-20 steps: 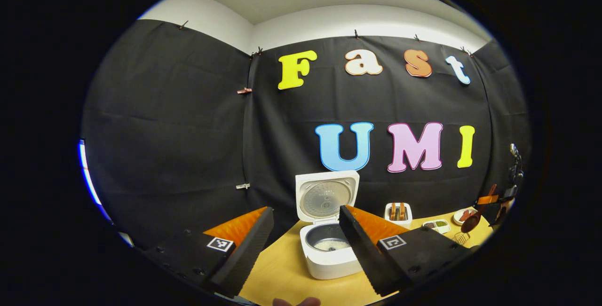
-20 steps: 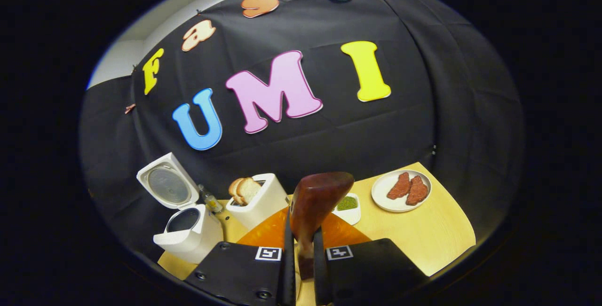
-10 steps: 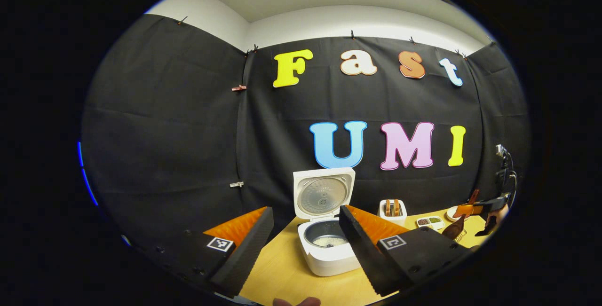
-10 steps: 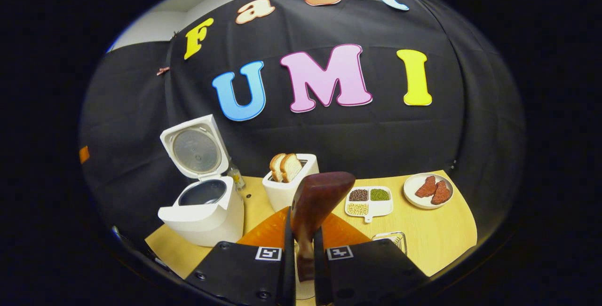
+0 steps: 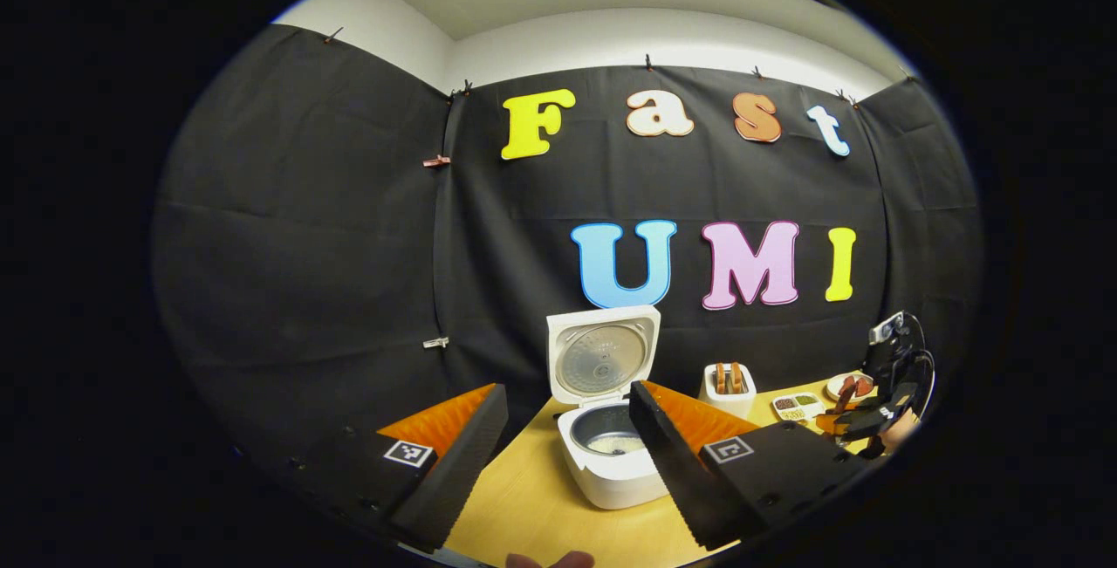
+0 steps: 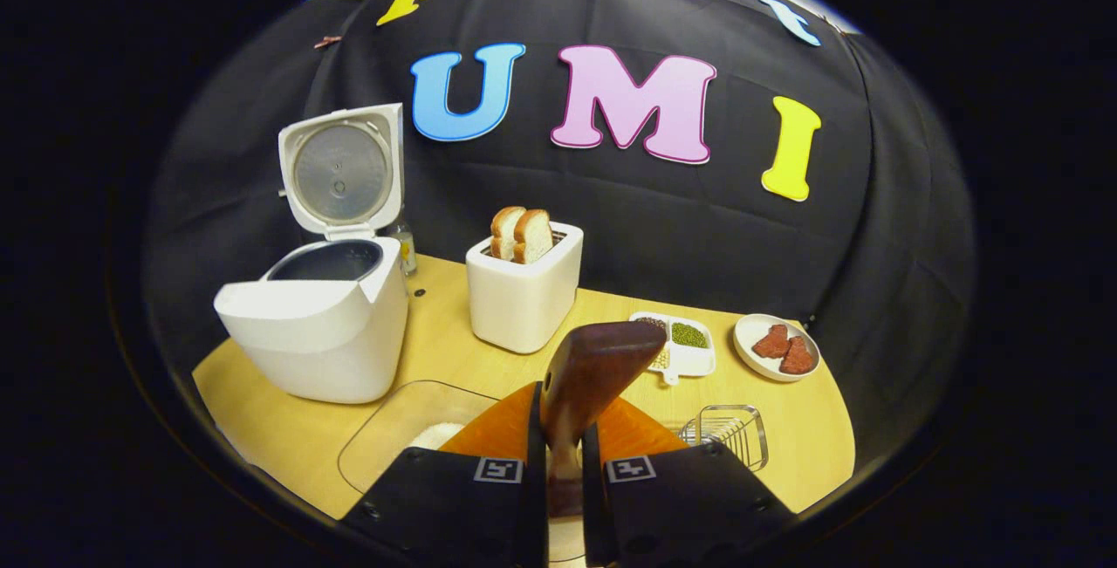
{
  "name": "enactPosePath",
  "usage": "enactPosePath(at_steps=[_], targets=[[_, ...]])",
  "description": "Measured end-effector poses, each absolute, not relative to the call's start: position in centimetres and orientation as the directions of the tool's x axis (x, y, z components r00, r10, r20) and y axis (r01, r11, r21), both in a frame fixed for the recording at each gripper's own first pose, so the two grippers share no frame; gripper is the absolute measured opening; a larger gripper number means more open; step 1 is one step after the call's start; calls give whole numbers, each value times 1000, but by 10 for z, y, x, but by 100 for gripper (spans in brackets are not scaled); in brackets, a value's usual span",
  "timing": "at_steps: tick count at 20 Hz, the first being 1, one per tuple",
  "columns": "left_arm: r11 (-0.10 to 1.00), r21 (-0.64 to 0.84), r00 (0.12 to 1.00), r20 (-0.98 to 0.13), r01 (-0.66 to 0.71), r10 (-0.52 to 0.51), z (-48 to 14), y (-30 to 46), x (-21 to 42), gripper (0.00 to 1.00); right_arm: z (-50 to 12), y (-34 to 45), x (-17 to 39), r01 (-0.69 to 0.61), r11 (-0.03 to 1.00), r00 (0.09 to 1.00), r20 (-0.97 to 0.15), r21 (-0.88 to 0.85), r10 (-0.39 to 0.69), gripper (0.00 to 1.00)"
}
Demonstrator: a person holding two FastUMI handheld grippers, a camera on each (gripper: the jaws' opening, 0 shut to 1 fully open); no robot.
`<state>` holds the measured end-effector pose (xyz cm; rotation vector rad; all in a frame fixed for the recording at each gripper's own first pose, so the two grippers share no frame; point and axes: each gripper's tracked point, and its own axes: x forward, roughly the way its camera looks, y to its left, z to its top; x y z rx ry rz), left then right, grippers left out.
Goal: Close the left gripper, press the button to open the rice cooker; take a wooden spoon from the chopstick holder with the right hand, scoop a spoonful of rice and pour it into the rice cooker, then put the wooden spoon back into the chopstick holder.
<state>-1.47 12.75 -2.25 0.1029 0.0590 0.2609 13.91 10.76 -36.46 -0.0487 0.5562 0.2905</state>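
The white rice cooker (image 5: 611, 463) (image 6: 314, 332) stands open with its lid (image 6: 340, 171) upright, and some rice lies in the inner pot (image 5: 608, 439). My left gripper (image 5: 567, 393) hovers open in front of the cooker, holding nothing. My right gripper (image 6: 563, 441) is shut on the handle of the dark wooden spoon (image 6: 602, 363), whose bowl points up and forward. Just below the spoon sits a clear container (image 6: 384, 428) with white rice (image 6: 436, 435). A wire chopstick holder (image 6: 729, 433) sits to the right of the spoon. In the left gripper view the right gripper (image 5: 873, 420) is low at the far right.
A white toaster (image 6: 524, 293) with two bread slices stands behind the spoon. A divided dish of beans (image 6: 689, 350) and a plate (image 6: 757, 329) with meat pieces lie to the right. A small bottle (image 6: 406, 245) stands behind the cooker. The wooden table (image 6: 279, 428) ends close by at the front.
My right gripper has come down and levelled out with the spoon; the rice container and wire holder now lie just below it. The left gripper has stayed open, barely shifting.
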Motion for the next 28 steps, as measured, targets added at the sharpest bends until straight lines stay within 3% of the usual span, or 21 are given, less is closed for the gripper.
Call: enactPosePath(at_steps=[1, 3, 6, 10, 15, 20, 28], targets=[[961, 109, 965, -44, -254, 260, -22, 130, -15, 97, -372, 110, 139, -283, 959, 806, -539, 11, 244, 20], [961, 108, 964, -46, -255, 261, -24, 134, -16, 97, -387, 115, 139, -284, 958, 802, -558, -39, 215, 15], [961, 110, 964, -56, -253, 260, -28, 139, -20, 97, -395, 139, 131, -306, 950, 796, -563, -58, 222, 20], [961, 109, 963, -62, -255, 263, -31, 148, -23, 97, -403, 174, 112, -309, 949, 753, -595, 57, 281, 20], [960, 95, 961, -60, -263, 270, -32, 155, -26, 97, -401, 157, 114, -148, 949, 726, -621, 278, 295, 20], [962, 76, 962, -56, -263, 267, -31, 156, -29, 97, -388, 107, 128, 52, 846, 749, -581, 531, 318, 20], [969, 63, 970, -46, -237, 240, -29, 148, -29, 97, -358, 69, 137, 181, 714, 782, -539, 677, 313, 20]])
